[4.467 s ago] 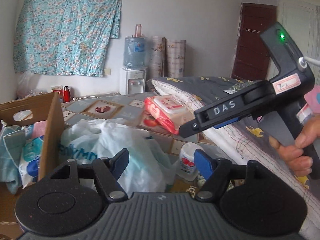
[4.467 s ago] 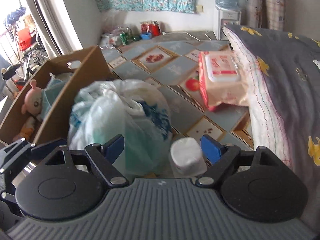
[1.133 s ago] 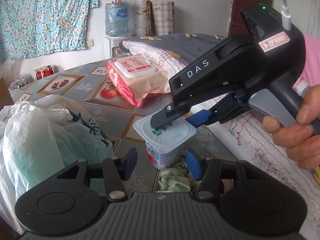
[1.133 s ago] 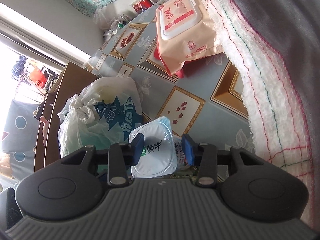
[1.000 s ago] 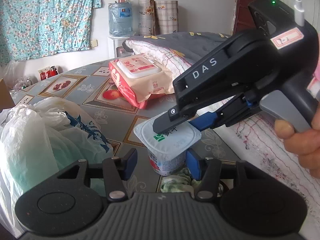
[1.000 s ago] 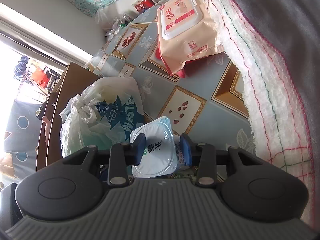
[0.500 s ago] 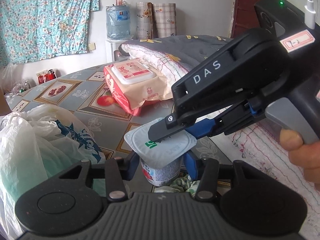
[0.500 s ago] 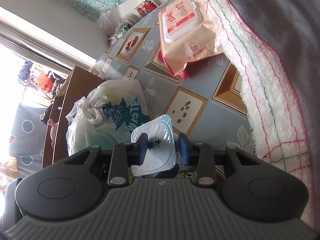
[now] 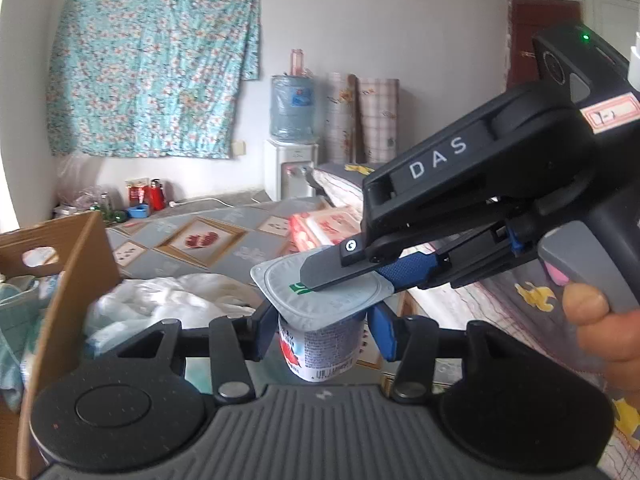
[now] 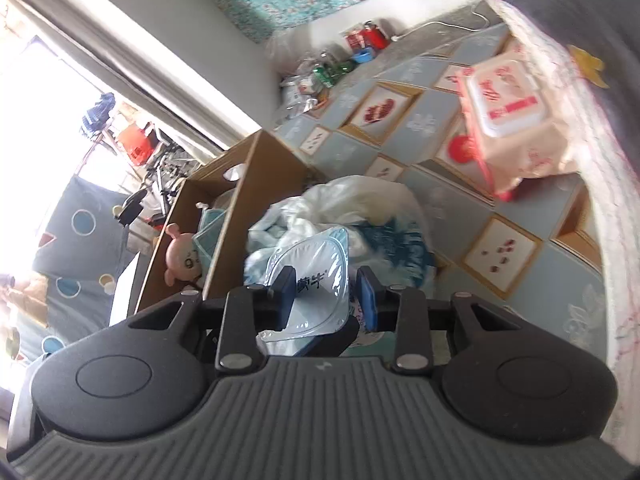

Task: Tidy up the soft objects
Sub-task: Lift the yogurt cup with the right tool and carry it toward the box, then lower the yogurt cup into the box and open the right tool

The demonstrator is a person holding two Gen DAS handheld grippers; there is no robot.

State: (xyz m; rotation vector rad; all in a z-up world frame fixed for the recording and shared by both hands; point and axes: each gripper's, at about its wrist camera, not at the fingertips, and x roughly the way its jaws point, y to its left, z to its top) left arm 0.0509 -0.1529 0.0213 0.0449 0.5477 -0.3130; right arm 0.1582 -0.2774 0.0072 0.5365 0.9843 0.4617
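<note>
Both hand-held grippers have hold of one yogurt cup (image 9: 322, 344). The left gripper (image 9: 322, 338) has its blue pads pressed on the cup's printed sides, jaws narrowed to the cup's width. The right gripper (image 9: 352, 278), turned on its side and held by a hand (image 9: 600, 328), pinches the foil lid's overhanging rim, one finger flat on top of the lid and the other beneath it. In the right wrist view that same lid (image 10: 316, 280) sits tilted between the right gripper's (image 10: 324, 294) nearly closed pads.

The cup is off the patterned floor mat (image 9: 224, 248), hanging in front of the left gripper and carried by the two together. Ahead and below it lies a white plastic bag (image 9: 168, 296). To the left gripper's left stands an open cardboard box (image 9: 80, 264) with a pink soft toy (image 10: 182, 254) and cloth already inside. Further ahead, against the edge of a quilt (image 10: 580, 40), rests a pack of wet wipes (image 10: 516, 120).

By my reading, the step in hand is the carry: the cup is picked up and is on its way to the box. Next, both hands should swing together to the left over the box wall, keeping the cup upright so the thin foil rim is not pulled or torn. Once it is above the toy and cloth, lower it and ease both grips off, the lid pinch first.
</note>
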